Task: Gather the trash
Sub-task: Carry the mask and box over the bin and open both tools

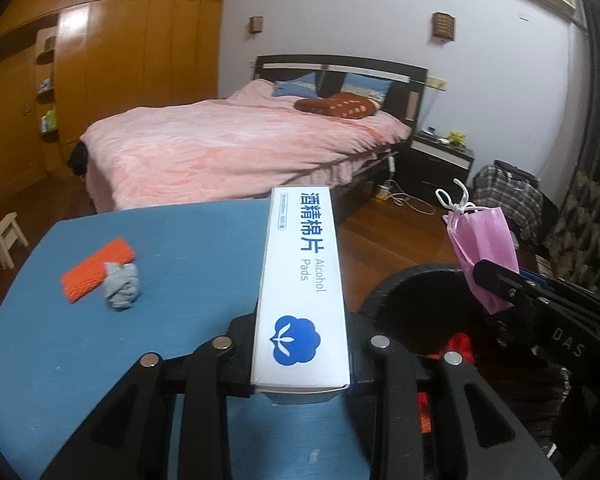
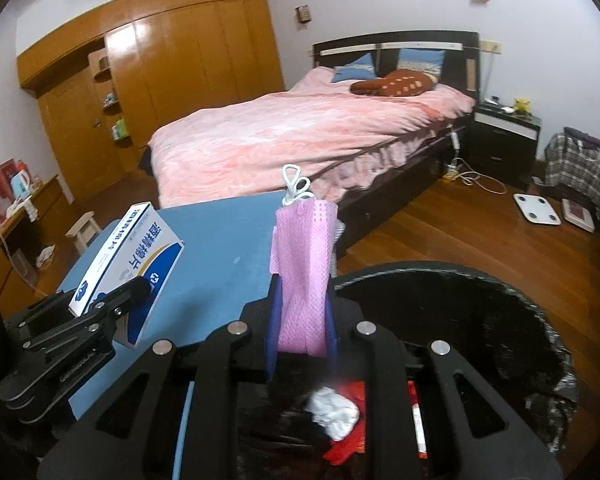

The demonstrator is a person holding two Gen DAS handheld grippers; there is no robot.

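Left wrist view — left claw (image 1: 300,354) pinches alcohol pad box (image 1: 300,280); right claw (image 2: 302,330) pinches pink mask (image 2: 304,276) — both beside black bin (image 2: 520,312).

Both grippers are matte black linkages—4 round silver pins each—the right gripper (image 1: 496,280) lettered "DAS", blue-padded inside.

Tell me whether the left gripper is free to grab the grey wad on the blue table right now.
Probably not. The left gripper is shut on the alcohol pads box, so its jaws are occupied. The grey wad lies uncovered on the blue table beside the orange cloth; drop the box first.
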